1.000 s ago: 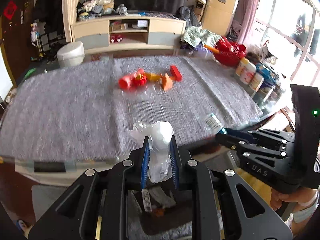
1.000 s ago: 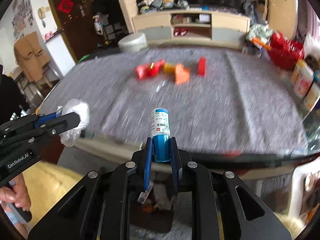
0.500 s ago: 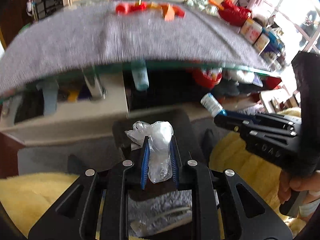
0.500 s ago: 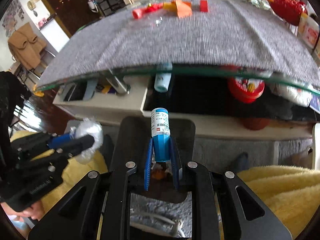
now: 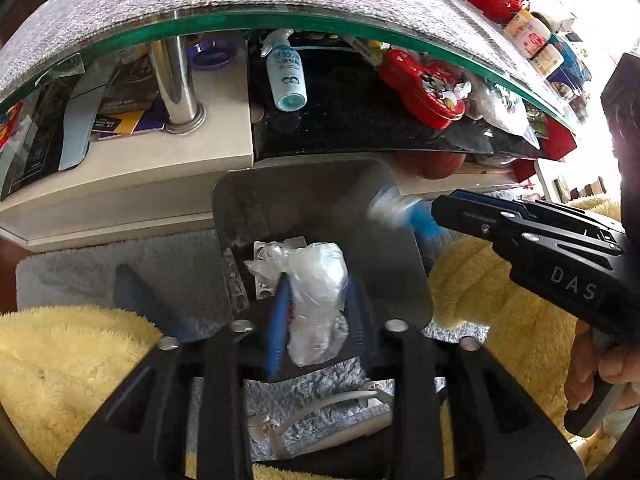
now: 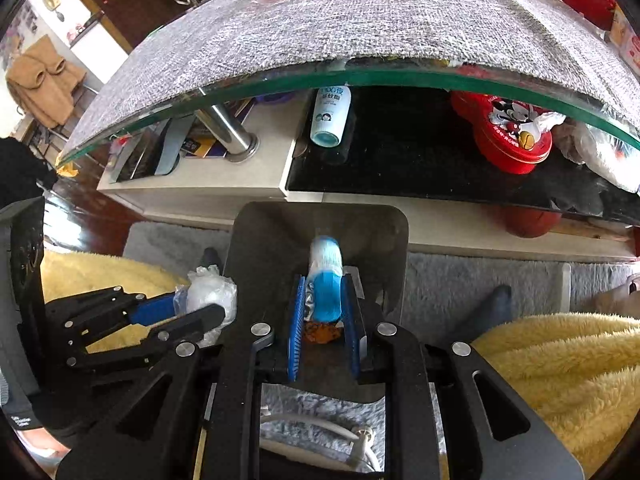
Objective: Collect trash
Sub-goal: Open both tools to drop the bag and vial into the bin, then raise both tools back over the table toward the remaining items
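A grey metal bin stands on the floor rug below the table; it also shows in the right wrist view. My left gripper is shut on a crumpled clear plastic bag over the bin's mouth. My right gripper has its jaws slightly apart around a small blue-and-white bottle, which looks blurred, over the bin. Blister packs and orange scraps lie inside the bin.
A glass table with a grey cloth hangs over the bin. Its lower shelf holds a white spray bottle, a red tin and books. Yellow fluffy fabric lies on both sides; white cables lie on the rug.
Both grippers have dropped lower over the bin. The right jaws have parted a little and the bottle now looks blurred and tilted. The left still grips the bag.
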The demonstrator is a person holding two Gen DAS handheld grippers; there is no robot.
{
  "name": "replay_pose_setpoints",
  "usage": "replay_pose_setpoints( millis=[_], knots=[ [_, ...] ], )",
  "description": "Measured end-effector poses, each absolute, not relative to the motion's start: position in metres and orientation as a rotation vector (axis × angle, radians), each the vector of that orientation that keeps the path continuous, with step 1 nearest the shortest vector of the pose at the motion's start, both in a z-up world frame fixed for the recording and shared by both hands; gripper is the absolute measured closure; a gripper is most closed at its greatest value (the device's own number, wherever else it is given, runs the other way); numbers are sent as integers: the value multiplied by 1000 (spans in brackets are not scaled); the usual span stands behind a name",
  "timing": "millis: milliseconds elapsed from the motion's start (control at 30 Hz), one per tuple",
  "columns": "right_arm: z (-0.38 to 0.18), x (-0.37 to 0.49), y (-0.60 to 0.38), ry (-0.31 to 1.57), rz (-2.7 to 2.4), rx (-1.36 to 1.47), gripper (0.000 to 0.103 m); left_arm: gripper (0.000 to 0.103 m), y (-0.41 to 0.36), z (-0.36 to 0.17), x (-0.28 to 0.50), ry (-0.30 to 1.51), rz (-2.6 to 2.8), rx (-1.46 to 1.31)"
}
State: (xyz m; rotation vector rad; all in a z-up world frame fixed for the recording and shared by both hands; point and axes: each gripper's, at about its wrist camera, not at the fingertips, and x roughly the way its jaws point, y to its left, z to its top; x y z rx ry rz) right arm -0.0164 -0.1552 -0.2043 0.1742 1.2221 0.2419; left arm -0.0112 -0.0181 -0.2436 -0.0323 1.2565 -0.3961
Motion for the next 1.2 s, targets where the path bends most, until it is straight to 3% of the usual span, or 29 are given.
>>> replay_pose_setpoints(
  millis=[100, 167, 233, 267, 333, 433, 633, 933, 1200],
  knots=[
    [-203, -13, -159, 1215, 224, 182, 82, 60, -15, -241, -9, 1250, -379, -32],
    [-201, -11, -165, 1209, 206, 189, 72, 54, -14, -239, -7, 1246, -366, -30],
    [-196, -8, -173, 1189, 176, 192, 47, 46, -11, -234, -5, 1234, -353, -25],
    [-194, -7, -176, 1179, 165, 193, 43, 41, -11, -232, -5, 1229, -350, -24],
    [-187, -4, -184, 1158, 146, 200, 24, 29, -8, -224, -2, 1211, -338, -20],
    [-175, 1, -195, 1115, 116, 210, 11, 20, -3, -210, 4, 1174, -313, -16],
    [-153, 21, -220, 1069, 77, 245, 9, 11, 8, -182, 23, 1119, -291, -34],
    [-111, 77, -227, 956, 52, 205, 9, 11, 2, -150, 76, 1047, -276, -5],
    [-107, 146, -224, 944, 91, 234, 10, 11, -12, -142, 135, 1043, -282, 13]
  ],
)
